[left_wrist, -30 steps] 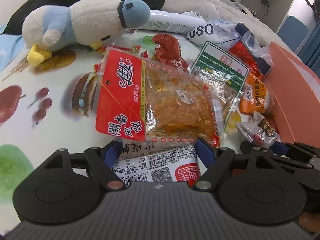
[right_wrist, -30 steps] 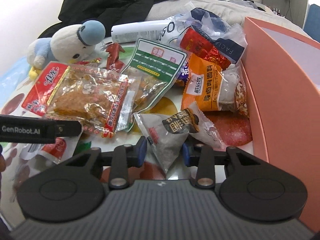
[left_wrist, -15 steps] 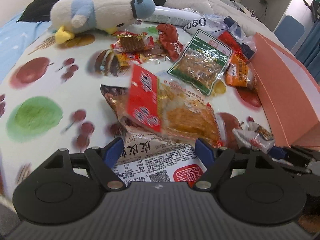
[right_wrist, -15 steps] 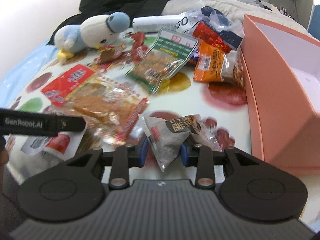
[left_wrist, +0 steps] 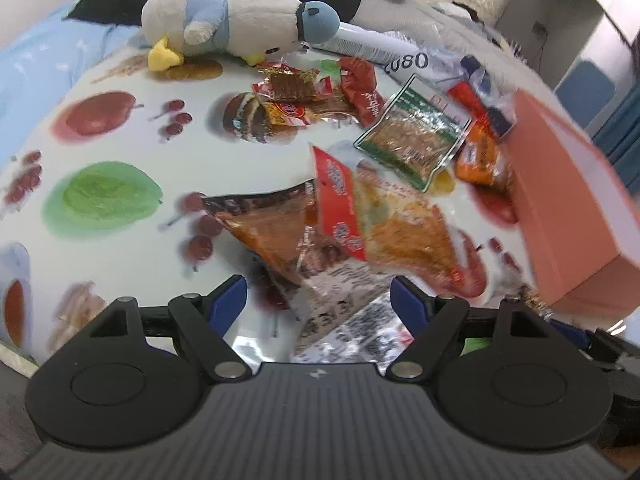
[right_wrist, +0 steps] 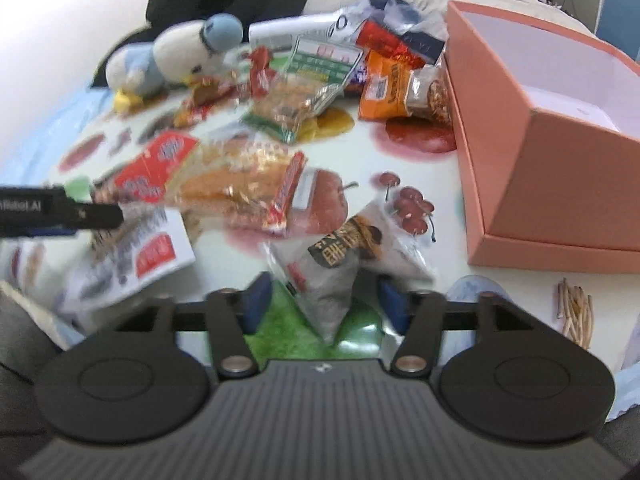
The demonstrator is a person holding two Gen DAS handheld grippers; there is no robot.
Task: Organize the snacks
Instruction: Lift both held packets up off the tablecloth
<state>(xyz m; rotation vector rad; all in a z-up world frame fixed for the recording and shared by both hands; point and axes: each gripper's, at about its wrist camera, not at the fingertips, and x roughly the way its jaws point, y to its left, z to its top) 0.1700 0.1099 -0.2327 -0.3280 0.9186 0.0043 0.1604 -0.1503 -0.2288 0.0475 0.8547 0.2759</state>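
Right wrist view, 6 o'clock: right gripper (right_wrist: 325, 300), jaws wide, just been opening. Between them, a grey triangular packet (right_wrist: 324, 280), point toward the camera, blue pads clear of it on both sides; lying on the fruit-print cloth (right_wrist: 400, 152), not gripped. At 3 o'clock, an open pink box (right_wrist: 540, 168), near the grey packet but apart from it, nothing visible inside. At 9 o'clock, one black finger of the other tool above a white packet with a red label.

Left wrist view, 6 o'clock: left gripper (left_wrist: 318, 304), jaws wide. Between them, a white barcode packet (left_wrist: 360, 320), blurred, close to the right-hand pad; bare cloth between it and the left-hand pad. No grip visible; contact at the right-hand pad impossible to tell.

Just past the fingertips, toward 12 o'clock: a clear packet with a red label (left_wrist: 380, 224), overlapping a brown packet (left_wrist: 264, 224) at its 9 o'clock. Further toward 1 o'clock, a green-edged packet (left_wrist: 412, 136), then an orange packet (left_wrist: 476, 156) against the box wall. At 12 o'clock, small red wrappers (left_wrist: 296, 100), and beyond them a plush bird (left_wrist: 240, 28) lying on its side.
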